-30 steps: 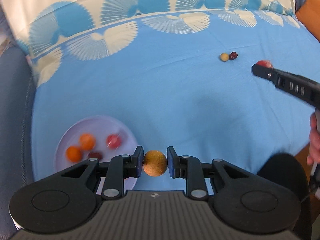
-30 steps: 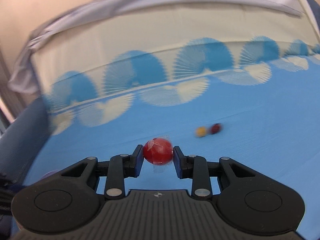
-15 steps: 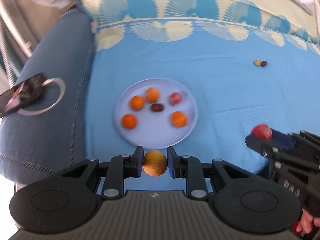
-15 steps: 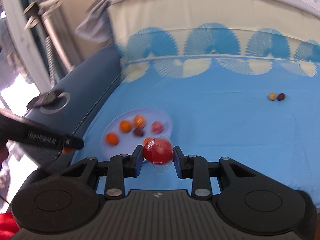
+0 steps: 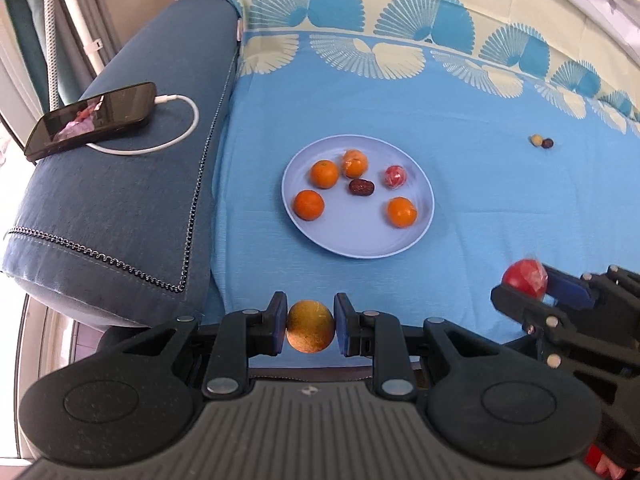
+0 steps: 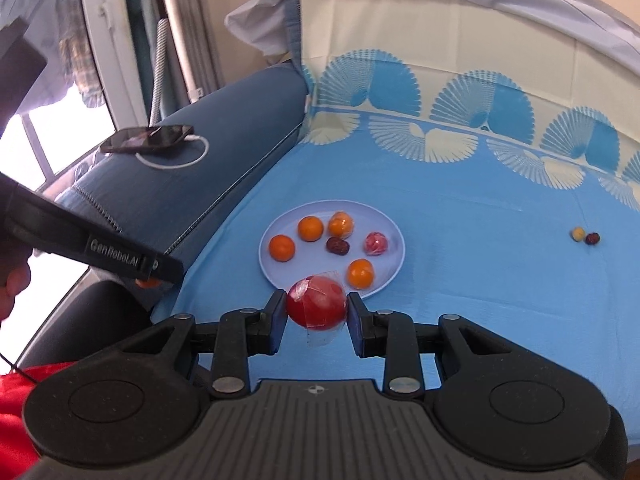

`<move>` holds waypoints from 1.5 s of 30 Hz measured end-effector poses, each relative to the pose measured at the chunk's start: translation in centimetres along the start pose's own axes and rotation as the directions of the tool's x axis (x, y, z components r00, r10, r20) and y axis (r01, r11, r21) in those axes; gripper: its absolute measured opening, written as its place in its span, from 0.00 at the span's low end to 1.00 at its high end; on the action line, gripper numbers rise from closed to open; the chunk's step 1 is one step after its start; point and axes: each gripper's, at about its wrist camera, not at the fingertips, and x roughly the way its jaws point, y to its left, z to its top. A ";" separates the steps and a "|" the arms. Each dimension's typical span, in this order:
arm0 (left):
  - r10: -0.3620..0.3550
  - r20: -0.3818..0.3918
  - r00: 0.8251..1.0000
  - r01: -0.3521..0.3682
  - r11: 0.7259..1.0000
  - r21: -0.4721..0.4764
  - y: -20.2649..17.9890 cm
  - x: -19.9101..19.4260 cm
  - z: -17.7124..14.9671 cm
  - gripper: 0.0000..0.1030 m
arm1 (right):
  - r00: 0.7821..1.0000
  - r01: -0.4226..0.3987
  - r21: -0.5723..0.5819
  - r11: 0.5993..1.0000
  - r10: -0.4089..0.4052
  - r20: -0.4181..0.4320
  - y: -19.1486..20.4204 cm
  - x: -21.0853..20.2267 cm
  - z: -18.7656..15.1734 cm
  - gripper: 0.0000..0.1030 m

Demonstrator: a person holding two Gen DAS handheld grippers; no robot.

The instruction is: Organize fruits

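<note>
My left gripper [image 5: 311, 326] is shut on a yellow-orange round fruit [image 5: 310, 331], held short of the near rim of a pale blue plate [image 5: 424, 220]. My right gripper [image 6: 317, 312] is shut on a red fruit in clear wrap [image 6: 316, 308], just before the plate [image 6: 394, 266]; it also shows at the right of the left wrist view, gripper [image 5: 520, 286]. On the plate lie several oranges [image 5: 324, 174], a dark date [image 5: 361, 187] and a wrapped red fruit [image 5: 395, 176]. A small yellow fruit [image 5: 535, 140] and a dark one [image 5: 547, 143] lie far right on the blue cloth.
A blue padded armrest [image 5: 120, 208] runs along the left, with a phone [image 5: 92, 120] and its white cable [image 5: 176, 132] on it. The blue sheet with fan patterns [image 5: 440, 92] covers the surface. A person's hand [image 6: 14, 284] shows at the left edge.
Both grippers have swung left across the sheet with their fruits, from near the two small fruits to just before the plate. The armrest and phone have come into view.
</note>
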 end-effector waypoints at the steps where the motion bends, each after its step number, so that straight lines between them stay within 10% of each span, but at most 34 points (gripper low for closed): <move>1: -0.002 0.001 1.000 0.002 1.000 -0.005 0.2 0.0 0.1 0.27 | 1.000 0.003 -0.008 1.000 -0.003 -0.003 0.2 0.0 0.0 0.33; 45: -0.030 -0.006 1.000 0.030 0.999 -0.022 0.6 5.9 7.7 0.27 | 0.997 0.063 -0.007 0.998 -0.063 -0.053 -1.7 7.5 4.0 0.33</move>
